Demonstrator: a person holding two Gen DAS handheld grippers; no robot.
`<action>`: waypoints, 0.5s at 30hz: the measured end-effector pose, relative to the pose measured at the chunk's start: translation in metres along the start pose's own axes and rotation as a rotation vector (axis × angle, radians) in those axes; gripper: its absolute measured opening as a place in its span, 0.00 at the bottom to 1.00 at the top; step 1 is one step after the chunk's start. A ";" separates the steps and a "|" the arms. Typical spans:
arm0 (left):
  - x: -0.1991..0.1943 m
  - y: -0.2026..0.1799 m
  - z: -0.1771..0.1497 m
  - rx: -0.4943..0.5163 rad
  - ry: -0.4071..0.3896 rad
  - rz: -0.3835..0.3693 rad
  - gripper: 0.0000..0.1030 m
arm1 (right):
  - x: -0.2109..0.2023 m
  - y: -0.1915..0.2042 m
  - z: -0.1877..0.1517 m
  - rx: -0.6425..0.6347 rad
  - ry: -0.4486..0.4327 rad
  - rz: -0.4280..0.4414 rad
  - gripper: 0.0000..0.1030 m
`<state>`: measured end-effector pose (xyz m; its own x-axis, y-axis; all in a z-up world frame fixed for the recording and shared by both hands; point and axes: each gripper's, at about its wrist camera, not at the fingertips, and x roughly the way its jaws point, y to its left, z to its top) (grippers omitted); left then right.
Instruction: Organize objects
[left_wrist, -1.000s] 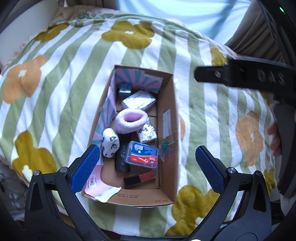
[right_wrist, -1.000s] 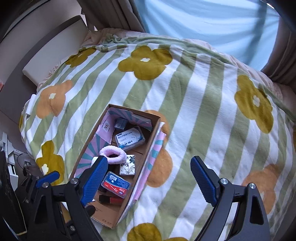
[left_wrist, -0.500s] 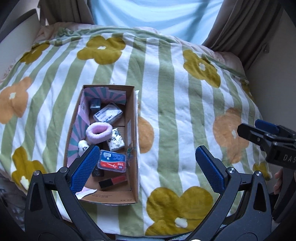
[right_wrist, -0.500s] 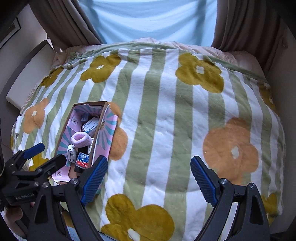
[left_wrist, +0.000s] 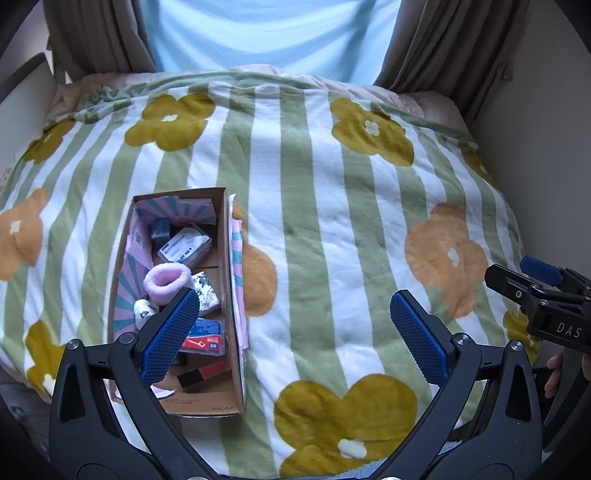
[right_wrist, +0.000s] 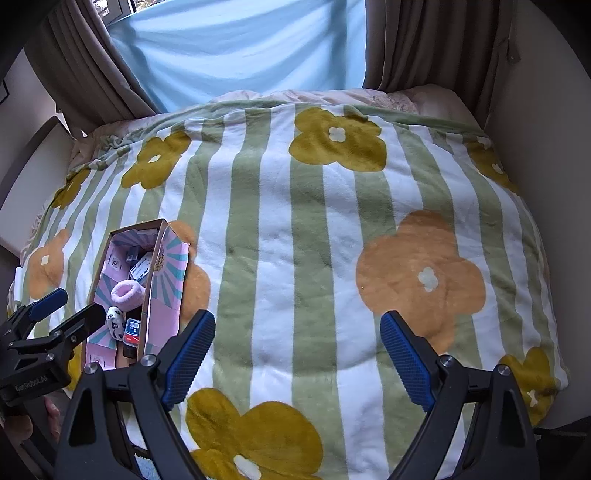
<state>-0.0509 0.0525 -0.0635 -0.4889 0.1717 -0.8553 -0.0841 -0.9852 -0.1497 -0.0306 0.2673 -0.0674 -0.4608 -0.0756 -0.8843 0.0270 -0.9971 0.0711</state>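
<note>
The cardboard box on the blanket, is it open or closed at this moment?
Open. The box has no lid over it, and the pink scrunchie and the other small items inside show from above.

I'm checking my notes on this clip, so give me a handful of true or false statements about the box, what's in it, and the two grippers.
1. The cardboard box sits on a striped, flowered blanket. True.
2. The left gripper is shut on the pink fuzzy ring. False: its jaws stand wide open and hold nothing; the ring lies in the box.
3. The right gripper is open and empty. True.
4. The box is empty. False: it holds several small things, among them a red and blue packet.
5. In the right wrist view the box lies to the left of the right gripper. True.
6. The blanket is plain blue. False: it has green and white stripes with yellow and orange flowers.
</note>
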 end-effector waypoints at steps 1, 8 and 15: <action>0.000 -0.001 0.000 0.001 -0.001 0.002 1.00 | -0.001 -0.001 0.000 0.001 -0.001 0.000 0.86; -0.002 -0.002 0.001 0.000 -0.006 0.002 1.00 | -0.001 -0.002 0.000 0.001 -0.002 0.001 0.86; -0.005 -0.003 0.001 0.013 -0.020 0.024 1.00 | -0.001 -0.003 0.000 0.005 -0.001 -0.001 0.86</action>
<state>-0.0495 0.0551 -0.0585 -0.5080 0.1480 -0.8485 -0.0833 -0.9890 -0.1226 -0.0297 0.2700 -0.0669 -0.4620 -0.0741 -0.8838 0.0219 -0.9971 0.0722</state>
